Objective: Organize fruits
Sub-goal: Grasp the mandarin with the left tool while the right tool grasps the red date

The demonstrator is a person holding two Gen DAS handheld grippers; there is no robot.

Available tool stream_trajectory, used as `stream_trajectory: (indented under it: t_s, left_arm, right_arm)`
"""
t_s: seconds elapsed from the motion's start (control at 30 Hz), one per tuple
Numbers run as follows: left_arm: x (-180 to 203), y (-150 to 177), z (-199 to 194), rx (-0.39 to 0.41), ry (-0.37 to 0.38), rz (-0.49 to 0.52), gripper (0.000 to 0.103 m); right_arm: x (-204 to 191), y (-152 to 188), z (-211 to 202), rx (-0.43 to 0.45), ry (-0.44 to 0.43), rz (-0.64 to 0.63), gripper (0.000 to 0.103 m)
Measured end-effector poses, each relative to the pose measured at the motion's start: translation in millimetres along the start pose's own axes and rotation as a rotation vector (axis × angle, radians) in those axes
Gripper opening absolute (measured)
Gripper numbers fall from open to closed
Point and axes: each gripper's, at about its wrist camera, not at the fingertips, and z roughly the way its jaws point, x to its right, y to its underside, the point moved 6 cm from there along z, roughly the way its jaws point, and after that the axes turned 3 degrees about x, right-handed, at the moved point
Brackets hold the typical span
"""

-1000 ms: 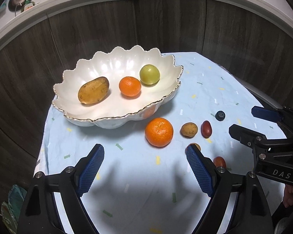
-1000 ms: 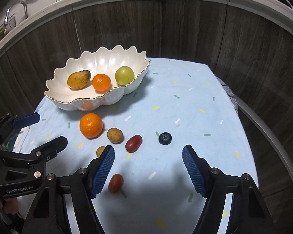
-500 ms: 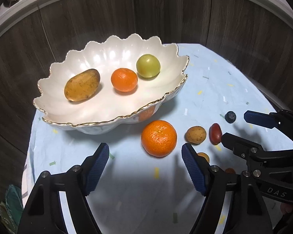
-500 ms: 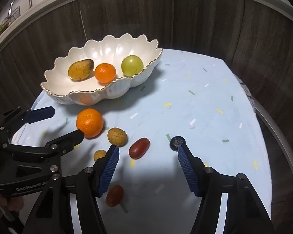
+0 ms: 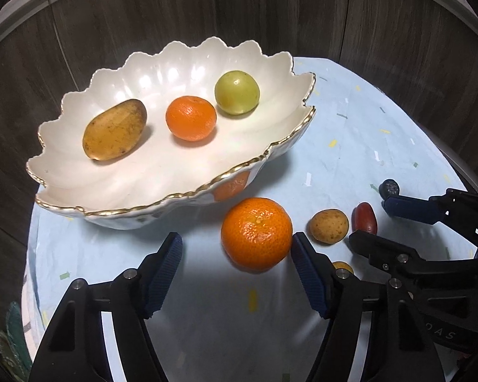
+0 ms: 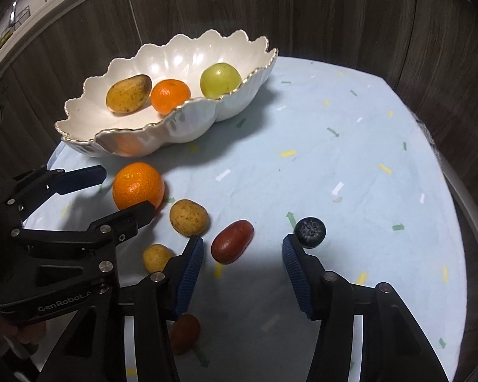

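Left wrist: glossy scalloped bowl (image 5: 162,172), dimpled round orange (image 5: 256,232) beside

from the left wrist i get only a sliver of the small yellow fruit (image 5: 343,266) behind my left hand-held gripper (image 5: 235,265) finger. in the right wrist view a dark red fruit (image 6: 184,334) sits half hidden under the right hand-held gripper (image 6: 242,264), and the left edge crops a hand (image 6: 12,334).

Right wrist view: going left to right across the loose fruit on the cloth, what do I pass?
Orange → small yellow fruit → spotted yellow fruit → red fruit → blueberry. The dark red fruit low behind the finger is left out.
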Motion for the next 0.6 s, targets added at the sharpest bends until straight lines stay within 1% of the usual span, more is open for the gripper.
stream_trajectory:
  t_s: [0.1, 0.2, 0.27, 0.3, 0.37, 0.53, 0.6]
  left_arm:
    - [1, 1, 3, -0.006, 0.01, -0.006, 0.065]
    - [2, 1, 6, -0.012, 0.027, -0.014, 0.06]
    - [2, 1, 8, -0.015, 0.039, -0.015, 0.054]
    - [4, 1, 8, -0.012, 0.039, -0.011, 0.052]
    - [7, 1, 6, -0.009, 0.045, -0.001, 0.044]
    - [12, 2, 4, -0.007, 0.042, 0.005, 0.042]
    - [12, 3, 2, -0.008, 0.043, 0.005, 0.042]
  right_arm:
    - [-1, -2, 2, 0.006, 0.014, -0.019, 0.052]
    - [-2, -4, 3, 0.009, 0.024, -0.033, 0.051]
    - [-3, -4, 3, 0.011, 0.034, -0.043, 0.05]
    - [-3, -4, 3, 0.012, 0.038, -0.046, 0.049]
    - [-3, -4, 3, 0.015, 0.039, -0.051, 0.046]
    - [-8, -4, 1, 0.013, 0.01, -0.058, 0.029]
    - [-10, -3, 1, 0.013, 0.008, -0.064, 0.027]
